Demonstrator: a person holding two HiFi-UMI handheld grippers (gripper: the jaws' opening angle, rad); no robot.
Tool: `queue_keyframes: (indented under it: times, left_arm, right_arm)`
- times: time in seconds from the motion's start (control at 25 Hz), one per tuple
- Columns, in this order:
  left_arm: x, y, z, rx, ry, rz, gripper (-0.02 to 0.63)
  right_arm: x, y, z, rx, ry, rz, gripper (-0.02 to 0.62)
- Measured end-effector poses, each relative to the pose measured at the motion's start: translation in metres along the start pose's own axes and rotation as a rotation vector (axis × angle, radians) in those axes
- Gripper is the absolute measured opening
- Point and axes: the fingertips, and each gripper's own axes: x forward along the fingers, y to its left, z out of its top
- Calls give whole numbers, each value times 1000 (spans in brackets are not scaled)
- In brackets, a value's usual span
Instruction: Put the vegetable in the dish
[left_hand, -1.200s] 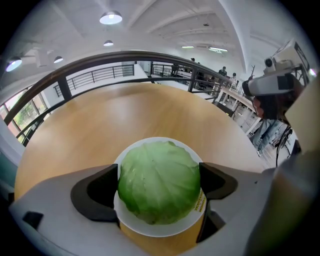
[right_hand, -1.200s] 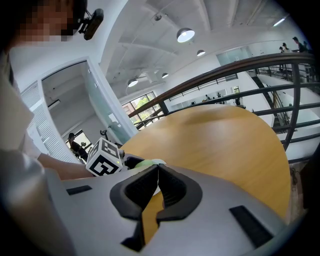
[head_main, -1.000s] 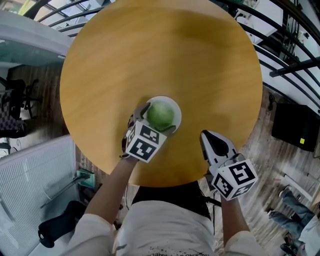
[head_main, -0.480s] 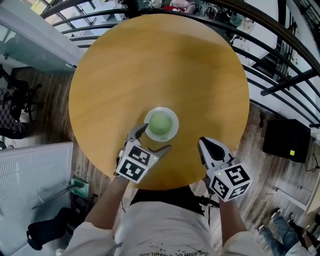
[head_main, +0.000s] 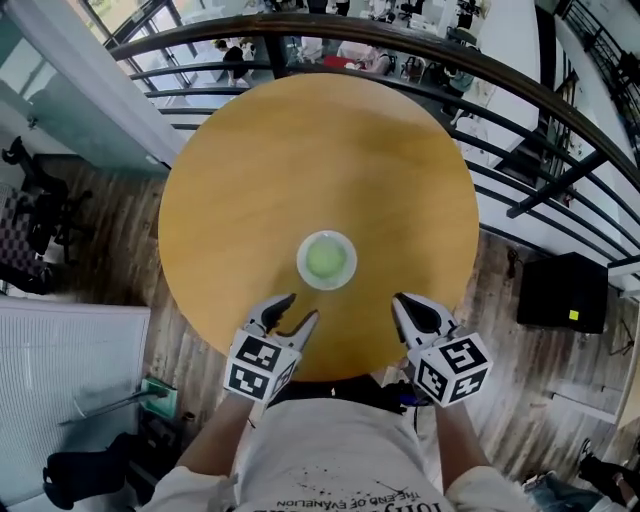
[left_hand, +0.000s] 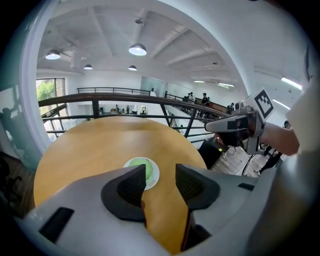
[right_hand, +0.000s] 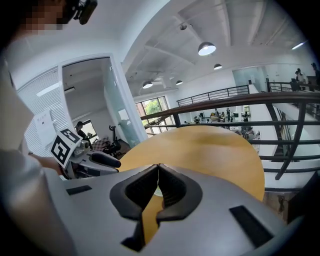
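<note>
Together, two grippers hover at the table's near edge. The left gripper (head_main: 300, 310) has its jaws partly apart; they have just been closing, with nothing between them. The right gripper (head_main: 405, 303) has its jaws meeting at the tips, empty. Beyond them, one green vegetable (head_main: 326, 260) sits in one white dish (head_main: 303, 270) on one round wooden table (head_main: 300, 160). A dark railing (head_main: 480, 70) curves behind it, above a plank floor (head_main: 120, 230).

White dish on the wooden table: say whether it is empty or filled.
Filled: a round green vegetable sits inside the small white dish, covering most of its floor.
</note>
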Motion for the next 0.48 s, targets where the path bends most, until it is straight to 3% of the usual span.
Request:
queue_keyframes:
  times: [0.2, 0.48]
  left_arm:
    - [-34, -13, 9, -97, -101, -1, 102]
    - [-58, -17, 10, -93, -156, 45, 32]
  right_arm:
    - [-16, 17, 8, -29, -19, -8, 25]
    - [-21, 38, 15, -49, -49, 14, 25]
